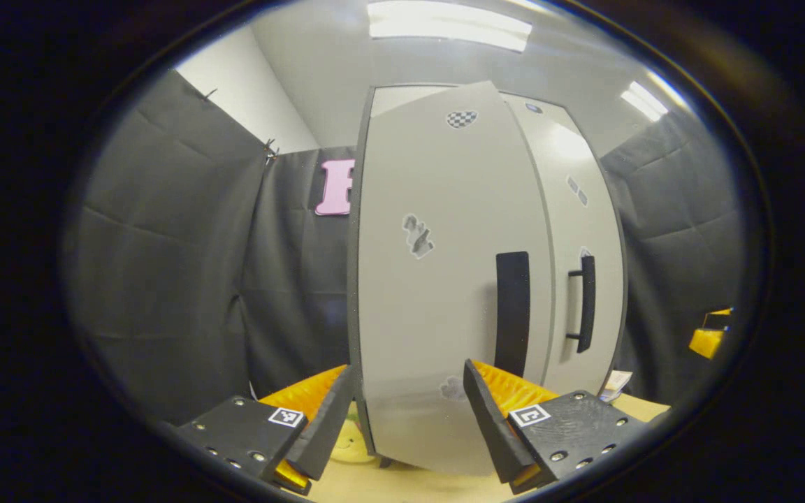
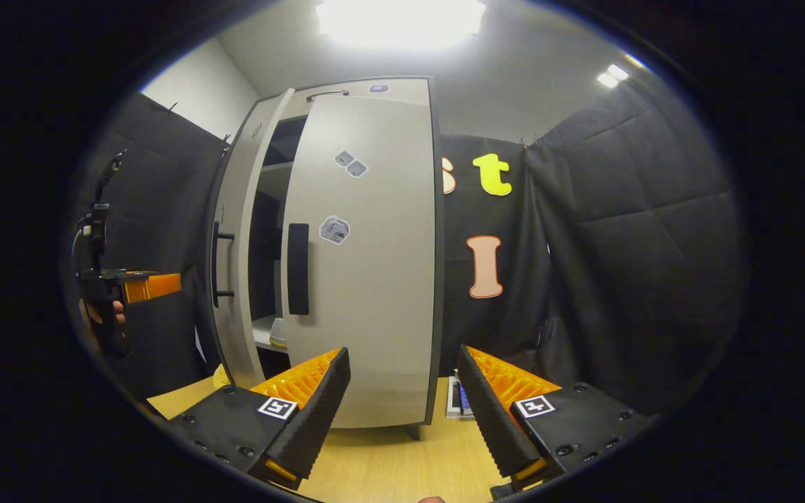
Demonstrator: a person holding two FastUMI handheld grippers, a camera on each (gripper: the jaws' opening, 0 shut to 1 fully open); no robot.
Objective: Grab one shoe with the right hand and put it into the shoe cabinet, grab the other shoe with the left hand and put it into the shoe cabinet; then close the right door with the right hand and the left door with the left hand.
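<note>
Both my tongs spread, holding nothing: left tongs (image 1: 402, 426) face tall grey shoe cabinet (image 1: 444, 279), right tongs (image 2: 402, 419) its ajar right door (image 2: 367, 265).

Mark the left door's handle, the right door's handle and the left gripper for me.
left door handle (image 1: 512, 314), left gripper view, mid bar.
right door handle (image 2: 298, 269), right gripper view, mid bar.
left gripper (image 2: 154, 286), right gripper view, its finger.
</note>
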